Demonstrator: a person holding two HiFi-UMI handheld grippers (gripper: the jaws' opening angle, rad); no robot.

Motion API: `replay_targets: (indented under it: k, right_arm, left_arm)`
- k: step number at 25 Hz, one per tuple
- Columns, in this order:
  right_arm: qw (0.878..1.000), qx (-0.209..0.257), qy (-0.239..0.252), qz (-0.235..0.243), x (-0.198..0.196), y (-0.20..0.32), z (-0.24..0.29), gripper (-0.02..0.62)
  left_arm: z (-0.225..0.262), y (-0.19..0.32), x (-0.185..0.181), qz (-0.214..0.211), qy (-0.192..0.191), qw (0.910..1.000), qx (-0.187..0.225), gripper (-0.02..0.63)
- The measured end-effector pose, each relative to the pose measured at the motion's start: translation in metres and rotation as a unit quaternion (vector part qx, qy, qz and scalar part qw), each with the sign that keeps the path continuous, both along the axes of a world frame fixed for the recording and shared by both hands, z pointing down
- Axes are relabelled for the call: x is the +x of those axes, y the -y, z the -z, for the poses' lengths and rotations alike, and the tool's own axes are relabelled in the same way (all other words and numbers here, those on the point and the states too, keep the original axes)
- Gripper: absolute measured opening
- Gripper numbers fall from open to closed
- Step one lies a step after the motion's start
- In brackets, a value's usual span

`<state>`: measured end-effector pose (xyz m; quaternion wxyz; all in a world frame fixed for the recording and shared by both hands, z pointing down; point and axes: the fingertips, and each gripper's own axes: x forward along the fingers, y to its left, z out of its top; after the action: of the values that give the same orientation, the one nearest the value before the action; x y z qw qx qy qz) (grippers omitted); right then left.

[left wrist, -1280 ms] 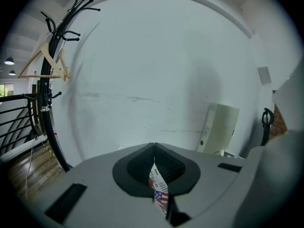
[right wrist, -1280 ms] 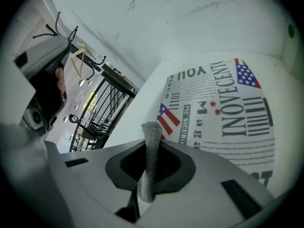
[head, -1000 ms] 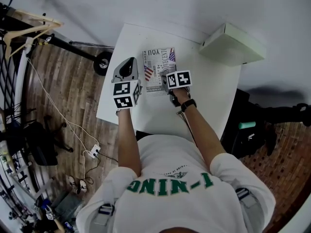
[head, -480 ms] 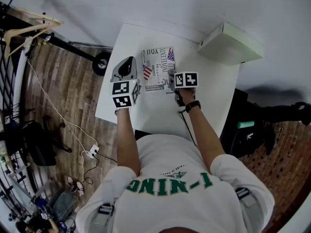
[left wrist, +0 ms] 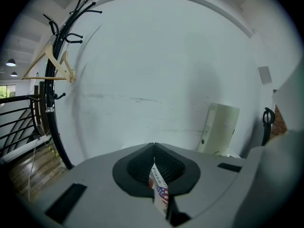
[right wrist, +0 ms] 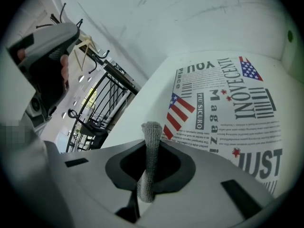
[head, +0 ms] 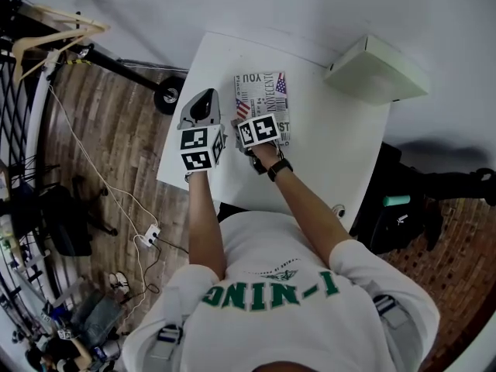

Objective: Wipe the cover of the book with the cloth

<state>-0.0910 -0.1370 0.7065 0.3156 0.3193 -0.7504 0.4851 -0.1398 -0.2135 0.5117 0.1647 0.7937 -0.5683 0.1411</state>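
Observation:
The book (head: 264, 99) lies flat on the white table (head: 325, 153); its cover shows newsprint lettering and flags (right wrist: 223, 108). My right gripper (head: 258, 130) hovers over the near left part of the cover, shut on a strip of grey knitted cloth (right wrist: 151, 160) that sticks up between its jaws (right wrist: 152, 141). At the book's left edge my left gripper (head: 200, 126) is shut, with a sliver of the printed cover (left wrist: 159, 189) pinched between its jaws (left wrist: 154, 148). It also shows in the right gripper view (right wrist: 47, 56), up at the left.
A flat pale box (head: 376, 70) sits on the table's far right corner. A coat stand with hangers (left wrist: 54, 70) is off the table's left, over wooden floor (head: 108, 153). A white wall (head: 256, 6) runs behind the table.
My right gripper, with the cloth, went right over the cover and then swept back to its near left part. The left gripper stayed at the book's left edge.

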Motion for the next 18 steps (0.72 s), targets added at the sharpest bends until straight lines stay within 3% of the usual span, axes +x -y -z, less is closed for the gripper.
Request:
replay_targets:
  k: [5,14,18]
  right_arm:
    - [1.0,0.007,-0.007,-0.019,0.029,0.002,0.0,0.032]
    - [0.991,0.015,-0.042,-0.124,0.151,0.009,0.005,0.032]
    - [0.987,0.016,-0.043,-0.154,0.176,0.008,0.007,0.032]
  left_arm:
    - [-0.005,-0.004,-0.003,0.003,0.002,1.0,-0.007,0.014]
    - [-0.001,-0.004,0.011,-0.012,-0.004,0.9999,-0.003,0.014]
    - [0.001,-0.004,0.014,-0.016,-0.006,0.9999,0.0,0.014]
